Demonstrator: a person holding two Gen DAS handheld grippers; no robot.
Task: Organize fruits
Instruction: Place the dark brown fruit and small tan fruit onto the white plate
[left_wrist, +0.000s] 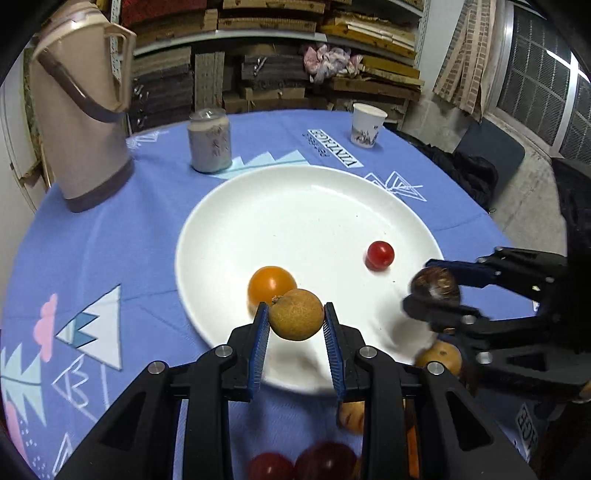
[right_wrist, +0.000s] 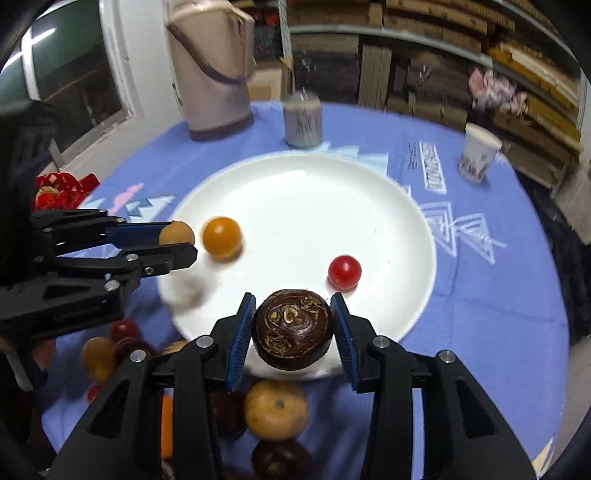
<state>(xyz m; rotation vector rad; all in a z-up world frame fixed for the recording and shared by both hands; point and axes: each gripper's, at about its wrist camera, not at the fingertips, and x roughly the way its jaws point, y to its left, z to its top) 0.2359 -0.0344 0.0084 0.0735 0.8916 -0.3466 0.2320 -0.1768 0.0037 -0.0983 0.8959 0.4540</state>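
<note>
Tan round fruit (left_wrist: 296, 314) pinched by left gripper (left_wrist: 296, 318), stem nub up-left; right gripper (right_wrist: 293, 328) pinches dark chestnut (right_wrist: 293, 328), flat scarred face toward camera, over plate (right_wrist: 306, 192).

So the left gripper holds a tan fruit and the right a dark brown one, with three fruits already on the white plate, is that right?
Not quite: the left wrist view shows only two on the white plate, an orange fruit and a red one. The grips are as you say.

A: What sits between the left gripper (left_wrist: 296, 319) fingers (left_wrist: 258, 332)?
B: A tan round fruit (left_wrist: 296, 314), clamped over the white plate (left_wrist: 295, 206).
A: Beyond them?
B: An orange tomato (left_wrist: 269, 282) just behind; a red tomato (left_wrist: 380, 254) farther right.
</note>
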